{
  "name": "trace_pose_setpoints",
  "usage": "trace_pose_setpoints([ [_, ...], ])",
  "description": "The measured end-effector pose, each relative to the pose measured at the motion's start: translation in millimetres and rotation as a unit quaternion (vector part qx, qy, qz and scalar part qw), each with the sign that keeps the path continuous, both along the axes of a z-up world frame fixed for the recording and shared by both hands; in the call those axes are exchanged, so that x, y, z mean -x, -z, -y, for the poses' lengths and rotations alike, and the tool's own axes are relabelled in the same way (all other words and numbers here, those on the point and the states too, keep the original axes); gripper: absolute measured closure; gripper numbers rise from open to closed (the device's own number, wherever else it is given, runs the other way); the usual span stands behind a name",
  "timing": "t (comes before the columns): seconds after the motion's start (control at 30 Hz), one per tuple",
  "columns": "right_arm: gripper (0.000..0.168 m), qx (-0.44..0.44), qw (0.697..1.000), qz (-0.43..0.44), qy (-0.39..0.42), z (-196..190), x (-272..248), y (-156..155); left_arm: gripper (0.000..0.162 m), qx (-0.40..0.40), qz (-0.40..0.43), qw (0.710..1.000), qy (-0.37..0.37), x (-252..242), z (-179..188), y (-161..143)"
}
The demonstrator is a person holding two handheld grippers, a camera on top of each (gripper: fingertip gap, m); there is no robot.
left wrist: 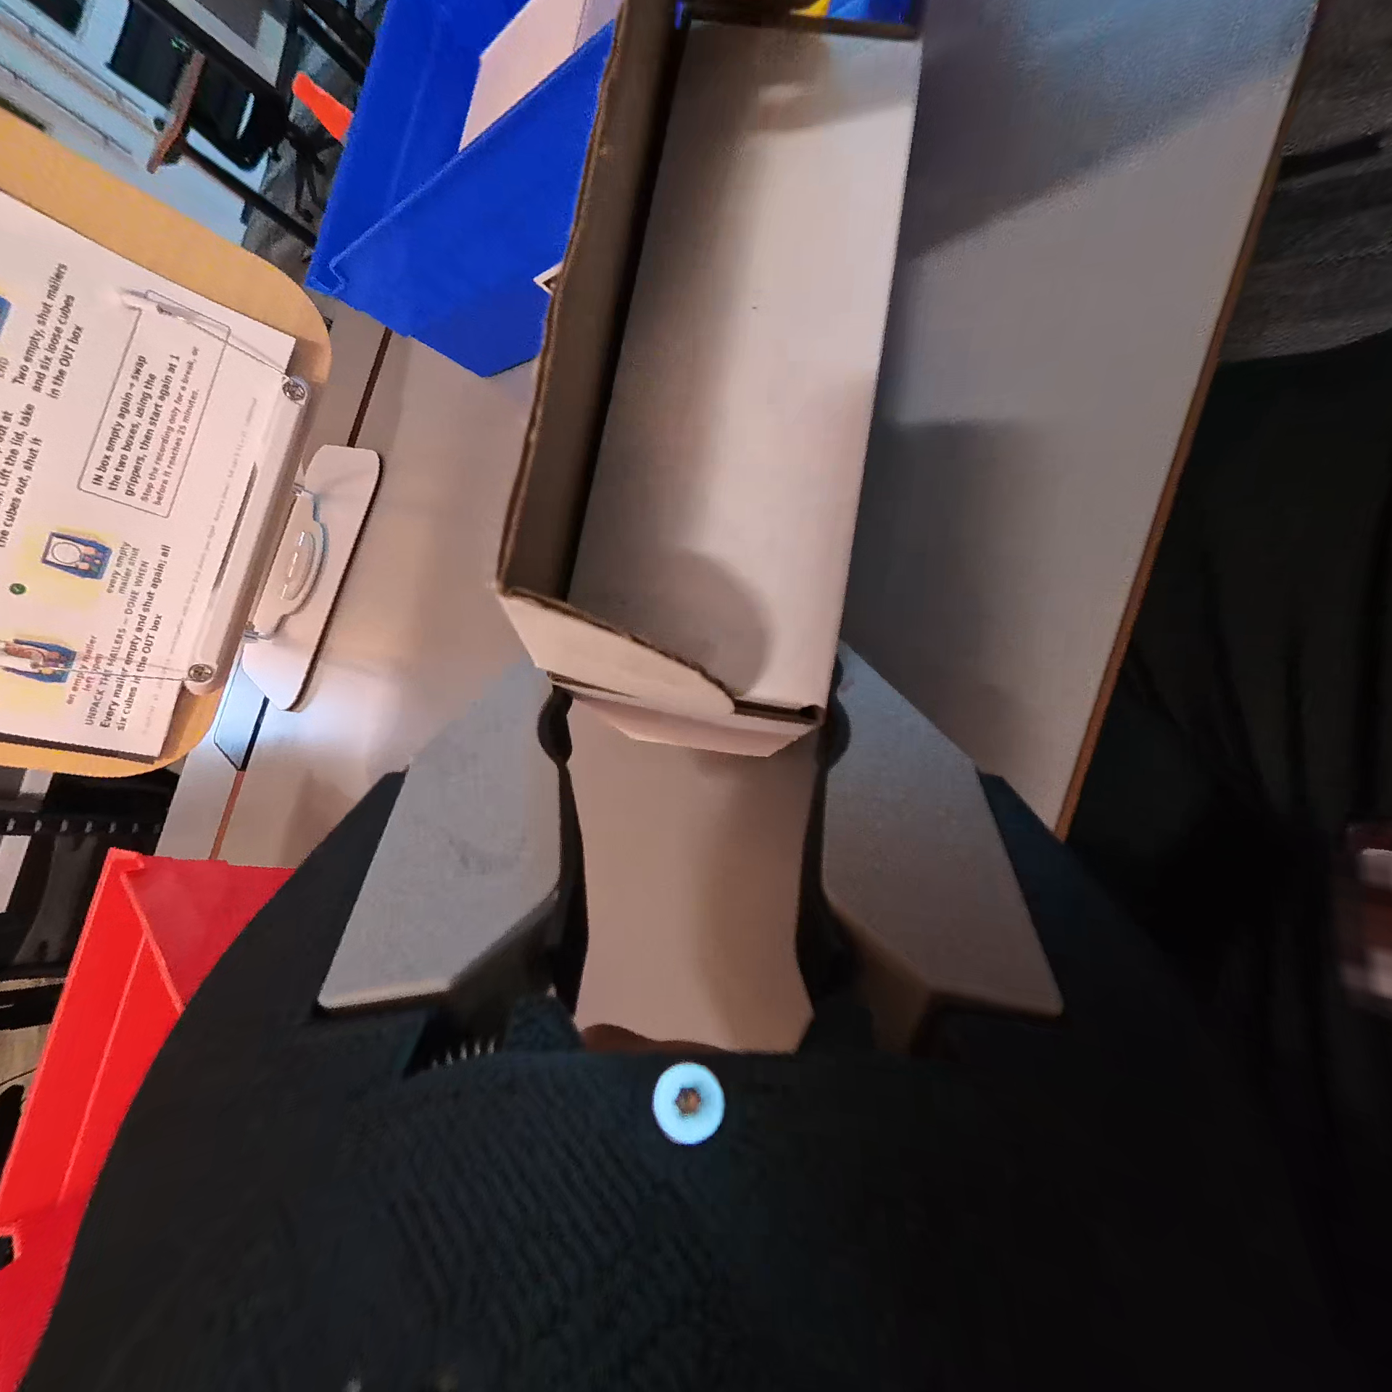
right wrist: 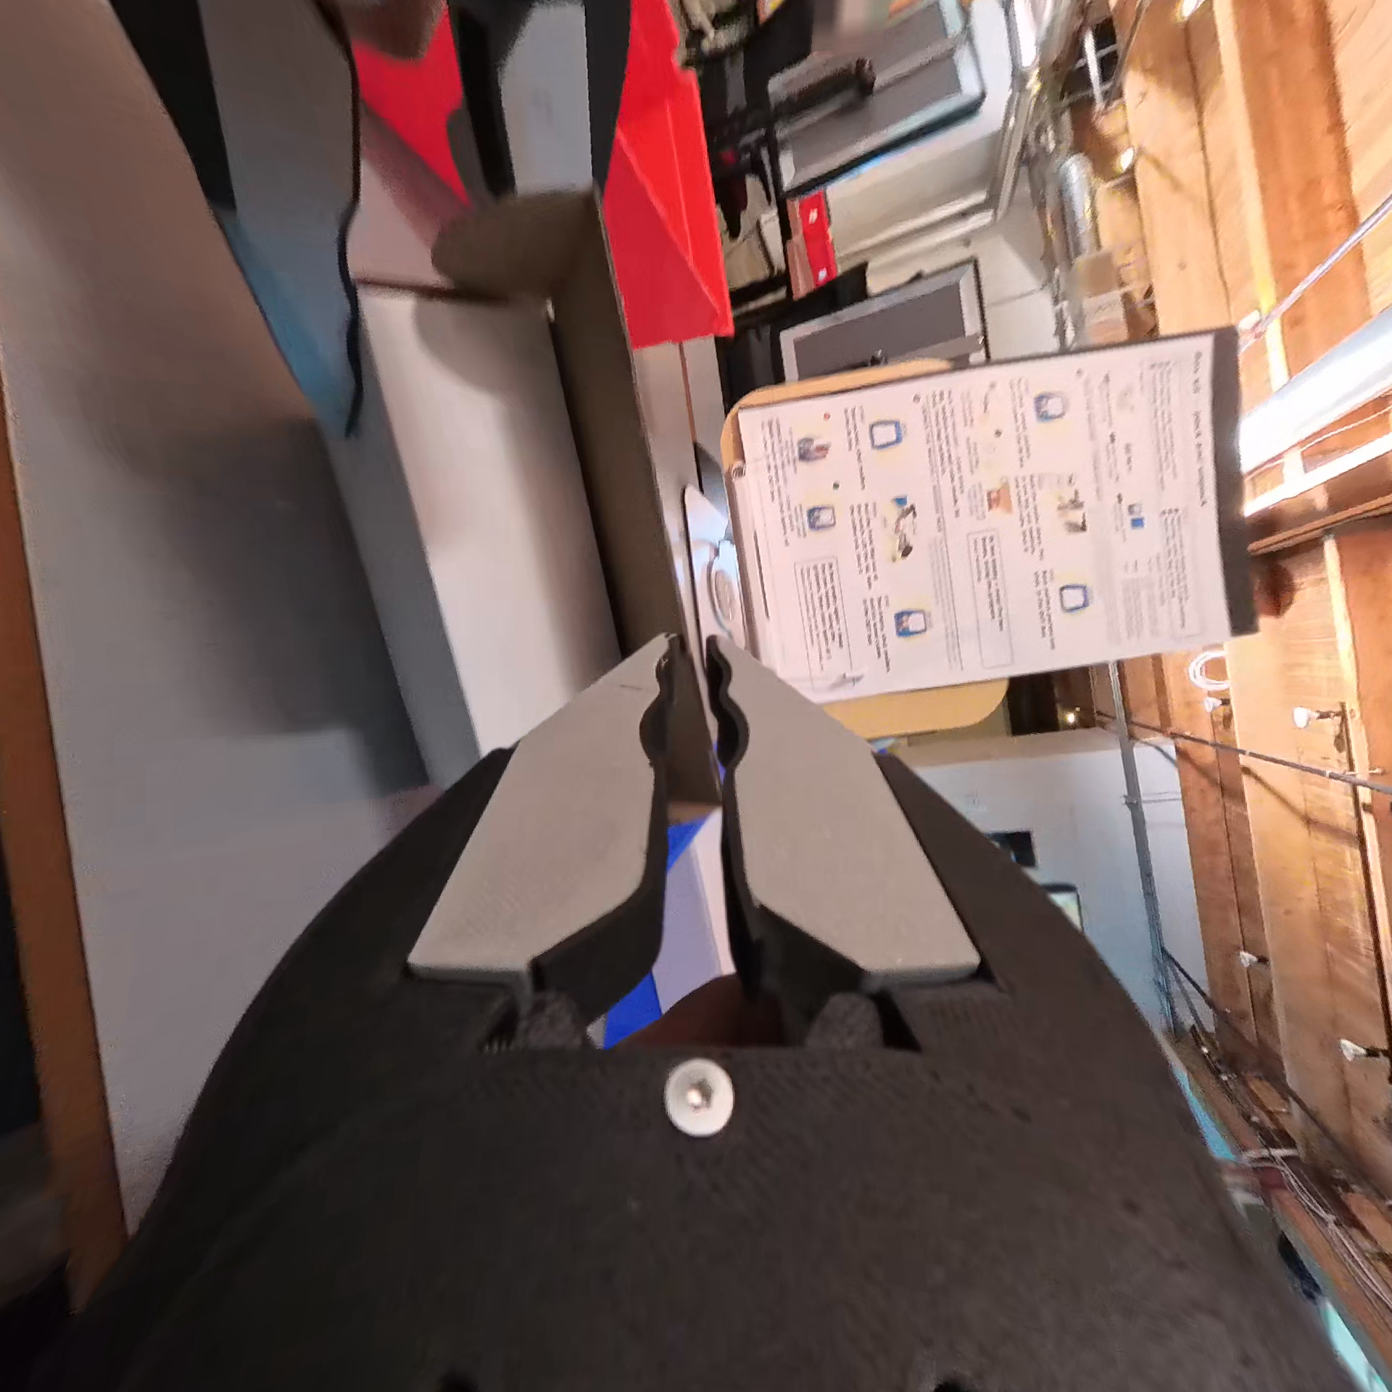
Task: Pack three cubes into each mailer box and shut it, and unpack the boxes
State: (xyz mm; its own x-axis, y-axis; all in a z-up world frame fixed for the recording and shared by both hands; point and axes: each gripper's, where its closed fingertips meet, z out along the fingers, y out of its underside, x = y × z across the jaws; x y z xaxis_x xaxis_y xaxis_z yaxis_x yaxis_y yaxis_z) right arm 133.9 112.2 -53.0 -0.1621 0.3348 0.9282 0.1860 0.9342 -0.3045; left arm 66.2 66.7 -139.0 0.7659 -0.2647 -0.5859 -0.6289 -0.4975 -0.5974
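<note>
An open white mailer box (left wrist: 723, 377) with brown cardboard inner walls lies along the grey table. Its inside shows no cubes. My left gripper (left wrist: 693, 723) has the box's near end between its fingertips and is shut on it, with a white flap running back between the fingers. In the right wrist view the same box (right wrist: 482, 489) stretches ahead. Its brown side panel (right wrist: 625, 452) passes edge-on between the tips of my right gripper (right wrist: 697, 655), which is shut on it. The left gripper's black body (right wrist: 527, 75) shows at the box's far end.
A blue bin (left wrist: 452, 226) stands beyond the box, with a red bin (left wrist: 113, 1017) near the left gripper; it also shows in the right wrist view (right wrist: 663, 188). An instruction sheet on a wooden stand (left wrist: 113, 489) (right wrist: 979, 527) stands on the table. The table's wooden edge (left wrist: 1175, 527) runs alongside the box. The tips of one gripper are about 12 cm away from the tips of the other.
</note>
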Motion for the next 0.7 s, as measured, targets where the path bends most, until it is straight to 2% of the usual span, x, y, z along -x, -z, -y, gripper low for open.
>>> trace_pose_setpoints([
  [0.13, 0.161, -0.003, 1.0, 0.016, 0.025, -22, -2, 8, 0.097, -0.003, 0.0, 1.0, 0.008, 2, 1, 1],
  [0.33, 0.164, 0.03, 0.999, 0.025, 0.023, -19, 2, 10, 0.097, -0.013, -0.007, 1.0, 0.012, 8, 2, 0],
  [0.4, 0.164, 0.064, 0.997, 0.034, 0.026, -18, 4, 9, 0.097, -0.017, -0.012, 1.0, 0.018, 10, 2, 1],
  [0.57, 0.162, 0.197, 0.979, 0.045, 0.0, -10, 5, -1, 0.098, -0.048, -0.104, 0.99, 0.079, 13, 8, 2],
  [0.7, 0.164, 0.178, 0.982, 0.056, 0.001, -7, 8, 9, 0.098, -0.073, -0.152, 0.982, 0.081, 23, 11, -4],
])
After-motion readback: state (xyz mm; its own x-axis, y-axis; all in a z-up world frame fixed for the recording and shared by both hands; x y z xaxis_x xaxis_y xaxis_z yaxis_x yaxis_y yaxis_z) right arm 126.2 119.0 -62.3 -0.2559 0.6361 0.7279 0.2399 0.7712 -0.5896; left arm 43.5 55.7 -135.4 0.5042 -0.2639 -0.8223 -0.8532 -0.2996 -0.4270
